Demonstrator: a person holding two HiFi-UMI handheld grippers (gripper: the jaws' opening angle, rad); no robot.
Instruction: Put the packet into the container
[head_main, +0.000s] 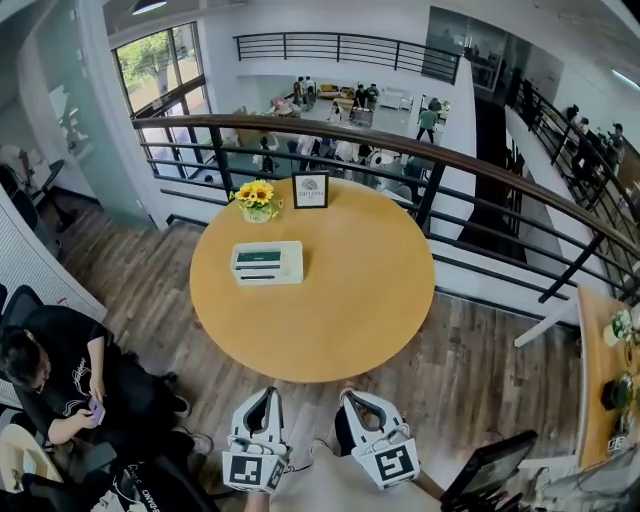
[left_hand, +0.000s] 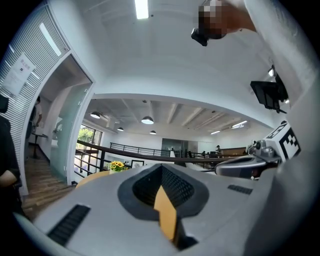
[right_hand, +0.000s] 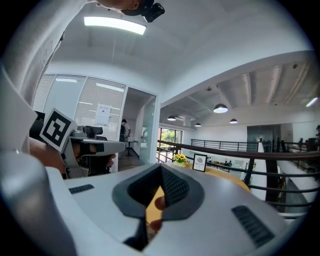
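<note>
A white flat box with a green-labelled packet (head_main: 266, 262) lies on the left half of the round wooden table (head_main: 340, 300); I cannot tell packet from container at this distance. Both grippers hang low, close to my body and short of the table's near edge. My left gripper (head_main: 268, 393) has its jaws pressed together with nothing between them. My right gripper (head_main: 350, 396) is shut and empty too. In the left gripper view the jaws (left_hand: 162, 197) point over the table; in the right gripper view the jaws (right_hand: 156, 195) do the same.
A pot of sunflowers (head_main: 257, 199) and a small framed picture (head_main: 310, 189) stand at the table's far edge, before a curved railing (head_main: 450, 160). A person sits in a chair at the left (head_main: 60, 380). A dark screen (head_main: 490, 470) is at bottom right.
</note>
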